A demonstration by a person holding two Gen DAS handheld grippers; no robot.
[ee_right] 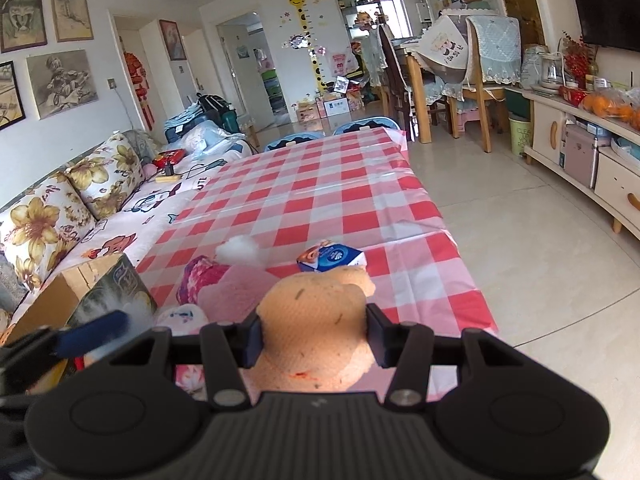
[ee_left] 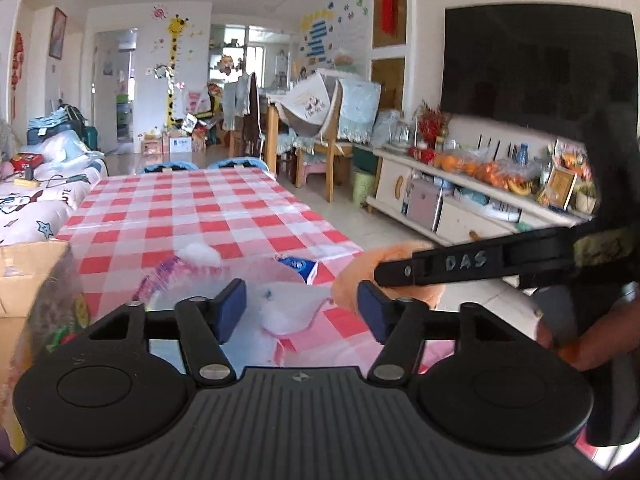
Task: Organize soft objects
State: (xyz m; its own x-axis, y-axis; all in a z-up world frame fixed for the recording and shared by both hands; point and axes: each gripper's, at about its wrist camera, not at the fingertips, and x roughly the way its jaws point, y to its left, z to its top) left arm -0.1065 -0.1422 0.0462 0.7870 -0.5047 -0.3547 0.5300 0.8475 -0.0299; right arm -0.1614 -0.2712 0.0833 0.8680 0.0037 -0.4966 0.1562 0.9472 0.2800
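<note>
My right gripper (ee_right: 314, 338) is shut on an orange plush toy (ee_right: 320, 332) and holds it above the near end of the red-checked table (ee_right: 320, 184). The toy also shows in the left wrist view (ee_left: 360, 280), clamped by the right gripper's finger (ee_left: 440, 266). My left gripper (ee_left: 302, 312) is open and empty over a pink and white soft item (ee_left: 280, 304) lying on the table. A tuft of white stuffing (ee_right: 240, 250) and a small blue tissue pack (ee_right: 332, 260) lie farther along the table. A floral pink soft item (ee_right: 200, 280) lies beside them.
An open cardboard box (ee_right: 80, 296) stands at the table's near left, next to the sofa (ee_right: 60, 208). Two blue chairs (ee_right: 332, 132) stand at the far end. A white cabinet (ee_right: 580, 148) with oranges lines the right wall.
</note>
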